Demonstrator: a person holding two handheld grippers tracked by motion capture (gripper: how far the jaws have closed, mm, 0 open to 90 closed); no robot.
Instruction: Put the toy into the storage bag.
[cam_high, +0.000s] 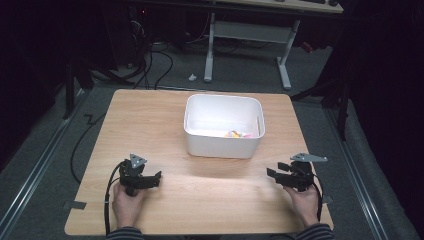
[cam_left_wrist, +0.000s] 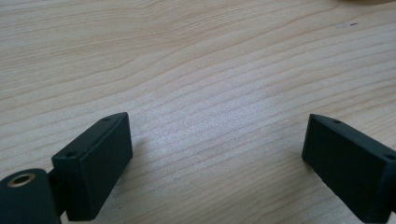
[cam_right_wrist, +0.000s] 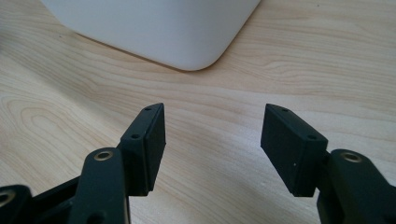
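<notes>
A white plastic bin (cam_high: 223, 127) stands on the wooden table (cam_high: 150, 120), a little behind its middle, with small colourful pieces (cam_high: 236, 134) inside near its front wall. My left gripper (cam_high: 155, 176) rests low at the front left in a person's hand, open, with bare wood between its jaws (cam_left_wrist: 217, 140). At the front right my right gripper (cam_high: 272, 172) is open too and holds nothing. In the right gripper view (cam_right_wrist: 212, 133) its jaws point at the table just short of a rounded corner of the bin (cam_right_wrist: 154, 28).
The table's front edge lies close behind both hands. Beyond the far edge stand white desk legs (cam_high: 247, 45), and cables run over the grey floor at the back left. A metal rail (cam_high: 35, 165) runs along the floor on the left.
</notes>
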